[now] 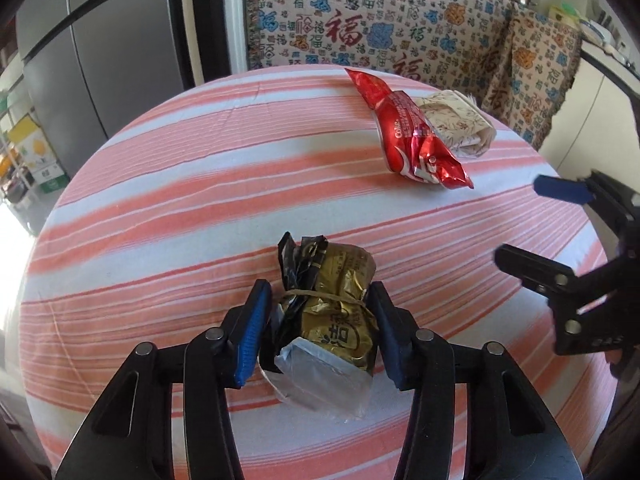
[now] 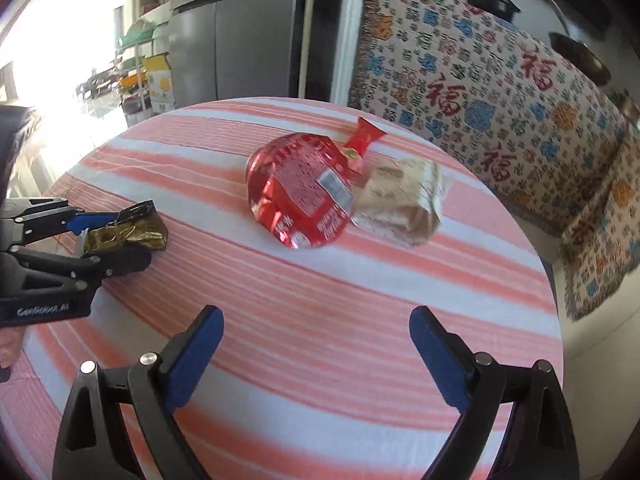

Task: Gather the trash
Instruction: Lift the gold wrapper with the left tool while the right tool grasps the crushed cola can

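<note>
A crumpled gold and black wrapper [image 1: 328, 312] tied with a rubber band lies on the striped table. My left gripper [image 1: 318, 300] has a finger on each side of it, and the pads press its sides. The wrapper also shows in the right wrist view [image 2: 132, 234], between the left gripper's fingers [image 2: 116, 236]. A red snack bag [image 1: 412, 132] [image 2: 304, 196] lies farther on, touching a pale patterned packet [image 1: 460, 124] [image 2: 404, 204]. My right gripper [image 2: 316, 336] is open and empty over bare cloth, short of the red bag; it also shows at the right edge in the left wrist view [image 1: 520, 224].
The round table [image 2: 360, 320] has a pink and white striped cloth. A grey fridge [image 1: 100, 52] stands behind it on the left. A patterned cloth [image 1: 380, 12] covers furniture behind it on the right. Shelves with boxes [image 2: 156, 76] stand far left.
</note>
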`<control>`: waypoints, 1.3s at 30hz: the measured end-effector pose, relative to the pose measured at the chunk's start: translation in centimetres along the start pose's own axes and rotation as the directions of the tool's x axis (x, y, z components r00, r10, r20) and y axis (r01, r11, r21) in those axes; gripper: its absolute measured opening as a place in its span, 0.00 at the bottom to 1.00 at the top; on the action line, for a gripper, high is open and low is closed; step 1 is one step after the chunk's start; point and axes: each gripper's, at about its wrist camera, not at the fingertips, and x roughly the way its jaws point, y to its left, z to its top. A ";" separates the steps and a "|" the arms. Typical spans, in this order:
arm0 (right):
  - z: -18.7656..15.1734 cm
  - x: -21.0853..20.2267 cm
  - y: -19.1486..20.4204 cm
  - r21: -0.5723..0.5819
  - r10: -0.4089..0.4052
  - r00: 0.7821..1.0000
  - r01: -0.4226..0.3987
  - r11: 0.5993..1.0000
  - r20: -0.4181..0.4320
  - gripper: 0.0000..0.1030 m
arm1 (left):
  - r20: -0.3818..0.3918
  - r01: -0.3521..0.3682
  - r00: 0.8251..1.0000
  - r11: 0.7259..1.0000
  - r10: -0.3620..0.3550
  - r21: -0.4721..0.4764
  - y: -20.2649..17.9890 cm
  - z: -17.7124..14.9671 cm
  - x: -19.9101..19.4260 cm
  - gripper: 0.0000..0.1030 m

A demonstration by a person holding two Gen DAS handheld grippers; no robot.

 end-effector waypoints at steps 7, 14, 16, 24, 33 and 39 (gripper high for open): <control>4.0 3.8 3.8 -0.246 -0.141 0.990 0.133 0.960 -0.018 0.31 | -0.004 0.005 1.000 1.000 -0.005 -0.014 0.2 0.0 0.0 0.51; 3.7 -2.1 -2.1 0.274 0.248 0.968 -0.250 0.929 0.041 0.22 | -0.015 0.029 0.999 0.999 -0.030 -0.042 0.4 0.1 -0.3 0.51; 2.7 -2.8 -3.4 0.377 0.342 0.938 -0.339 0.862 0.061 0.21 | -0.017 0.035 0.999 0.998 -0.036 -0.042 0.2 0.1 -0.3 0.51; -7.4 -5.1 -9.9 0.677 0.427 0.901 -0.358 0.643 0.070 0.28 | -0.021 0.077 0.997 0.996 -0.076 0.037 -2.0 -0.7 -0.8 0.54; -9.8 -5.6 -10.5 0.490 0.222 0.975 -0.183 0.852 -0.023 0.73 | -0.026 0.065 0.998 0.987 -0.062 0.146 -3.8 -1.3 -0.7 0.77; -8.9 -4.9 -11.4 0.497 0.287 0.957 -0.270 0.825 0.043 0.73 | -0.052 0.091 0.995 0.987 -0.085 0.129 -2.7 -1.3 -1.3 0.81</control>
